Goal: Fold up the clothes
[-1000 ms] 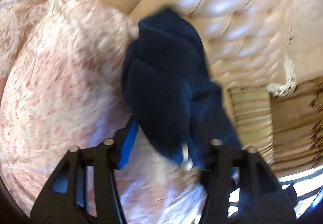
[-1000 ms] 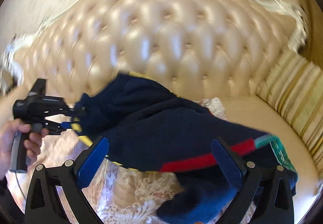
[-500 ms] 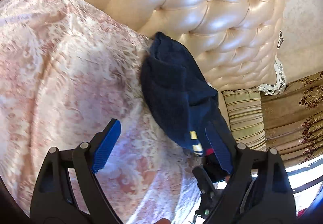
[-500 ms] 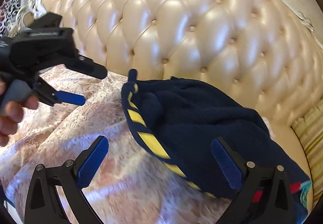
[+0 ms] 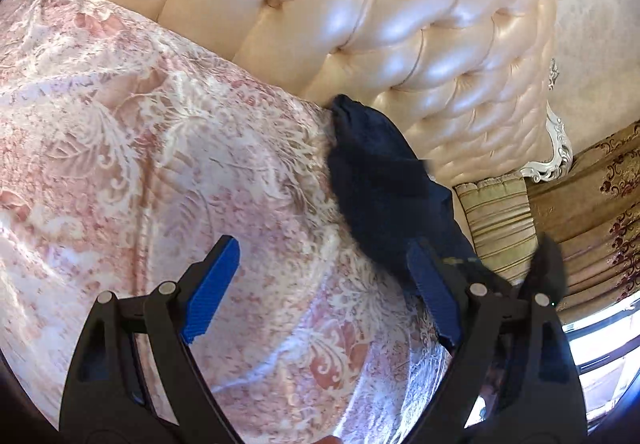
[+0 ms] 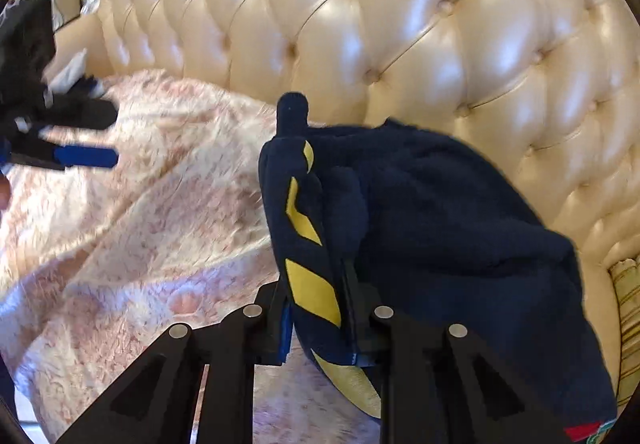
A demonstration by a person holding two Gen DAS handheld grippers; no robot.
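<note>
A navy garment [image 6: 440,212] with yellow stripes along one edge lies bunched on the pink floral bedspread [image 6: 140,228], against the tufted headboard. My right gripper [image 6: 316,316] is shut on the yellow-striped edge [image 6: 308,284], which stands up between its fingers. In the left wrist view the same garment [image 5: 380,180] lies ahead and to the right. My left gripper [image 5: 320,284] is open over the bedspread [image 5: 140,164] with nothing between its blue pads [image 5: 212,284]. From the right wrist view the left gripper [image 6: 72,140] appears blurred at the far left, apart from the garment.
The cream tufted headboard [image 5: 400,24] rises right behind the garment. A striped pillow [image 5: 496,224] sits at the bed's right end, with patterned curtains [image 5: 600,204] and a window beyond. A red and green patch [image 6: 584,432] shows at the garment's lower right corner.
The left gripper let go of the garment, opened and drew away to the left. The right gripper, open before, has closed on the yellow-striped edge.
</note>
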